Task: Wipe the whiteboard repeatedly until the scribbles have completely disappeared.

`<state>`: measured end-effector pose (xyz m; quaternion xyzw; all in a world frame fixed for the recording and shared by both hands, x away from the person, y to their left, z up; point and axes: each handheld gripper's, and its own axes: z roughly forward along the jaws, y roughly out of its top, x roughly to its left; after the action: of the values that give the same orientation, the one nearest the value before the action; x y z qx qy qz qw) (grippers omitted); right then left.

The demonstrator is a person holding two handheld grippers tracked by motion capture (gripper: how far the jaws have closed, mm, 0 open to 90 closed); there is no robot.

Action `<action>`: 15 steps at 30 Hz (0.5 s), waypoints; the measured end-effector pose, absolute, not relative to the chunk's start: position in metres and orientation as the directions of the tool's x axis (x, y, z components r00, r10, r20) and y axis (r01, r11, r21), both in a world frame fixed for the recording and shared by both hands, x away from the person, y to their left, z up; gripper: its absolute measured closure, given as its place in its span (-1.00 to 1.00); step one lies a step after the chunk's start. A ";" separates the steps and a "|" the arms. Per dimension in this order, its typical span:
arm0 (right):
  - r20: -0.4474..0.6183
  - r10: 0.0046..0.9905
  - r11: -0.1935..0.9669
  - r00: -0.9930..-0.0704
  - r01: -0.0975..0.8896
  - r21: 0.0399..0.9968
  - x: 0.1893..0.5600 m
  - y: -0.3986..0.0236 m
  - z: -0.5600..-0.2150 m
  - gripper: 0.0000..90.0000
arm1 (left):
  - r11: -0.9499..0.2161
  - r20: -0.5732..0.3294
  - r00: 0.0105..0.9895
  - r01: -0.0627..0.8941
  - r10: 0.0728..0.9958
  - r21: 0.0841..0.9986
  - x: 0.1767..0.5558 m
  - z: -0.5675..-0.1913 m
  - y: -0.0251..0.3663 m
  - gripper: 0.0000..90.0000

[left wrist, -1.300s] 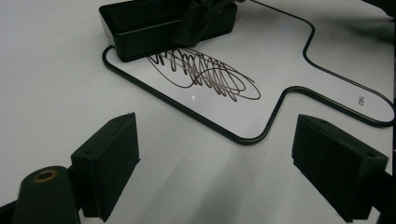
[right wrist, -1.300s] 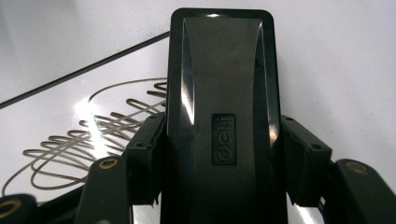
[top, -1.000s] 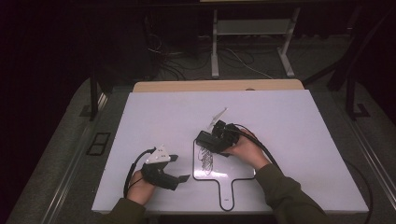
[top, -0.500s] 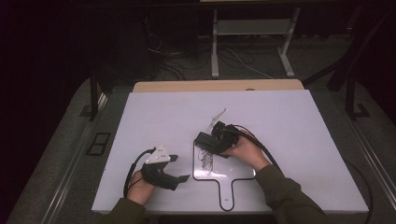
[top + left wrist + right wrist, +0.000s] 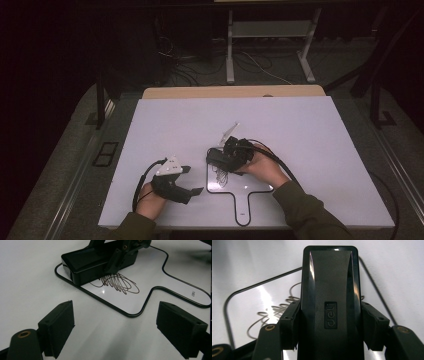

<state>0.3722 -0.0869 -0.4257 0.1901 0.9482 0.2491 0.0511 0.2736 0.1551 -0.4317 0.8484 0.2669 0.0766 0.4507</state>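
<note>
A small handled whiteboard [image 5: 252, 186] lies on the white table, with a dark scribble [image 5: 220, 174] at its left end. My right gripper [image 5: 226, 156] is shut on a black block eraser [image 5: 215, 156], which rests on the board's far left corner above the scribble. In the right gripper view both pads clamp the sides of the eraser [image 5: 330, 285], and the scribble [image 5: 274, 311] shows to its left. My left gripper [image 5: 194, 180] stands open on the table left of the board, with nothing between its jaws. In the left gripper view the eraser [image 5: 82, 263] sits beside the scribble [image 5: 117, 282].
The white table [image 5: 310, 125] has a wooden strip [image 5: 230, 92] along its far edge. The right gripper's black cable [image 5: 282, 162] runs over the hand toward the right. Dark floor with table legs and cables lies beyond.
</note>
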 end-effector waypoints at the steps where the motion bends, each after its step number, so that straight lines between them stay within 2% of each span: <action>1: 0.007 0.387 0.803 -0.922 0.340 0.490 0.370 -0.086 -0.425 -0.14 | -0.451 -0.111 0.846 0.384 0.522 0.805 0.274 -0.432 0.155 -0.70; 15: -0.005 0.304 0.841 -0.953 0.266 0.471 0.344 -0.077 -0.424 -0.14 | -0.457 -0.106 0.848 0.381 0.519 0.804 0.274 -0.432 0.155 -0.70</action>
<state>0.3437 -0.0770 -0.4240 0.1485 0.9586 0.2398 0.0396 0.2735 0.1551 -0.4315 0.8500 0.2647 0.0772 0.4488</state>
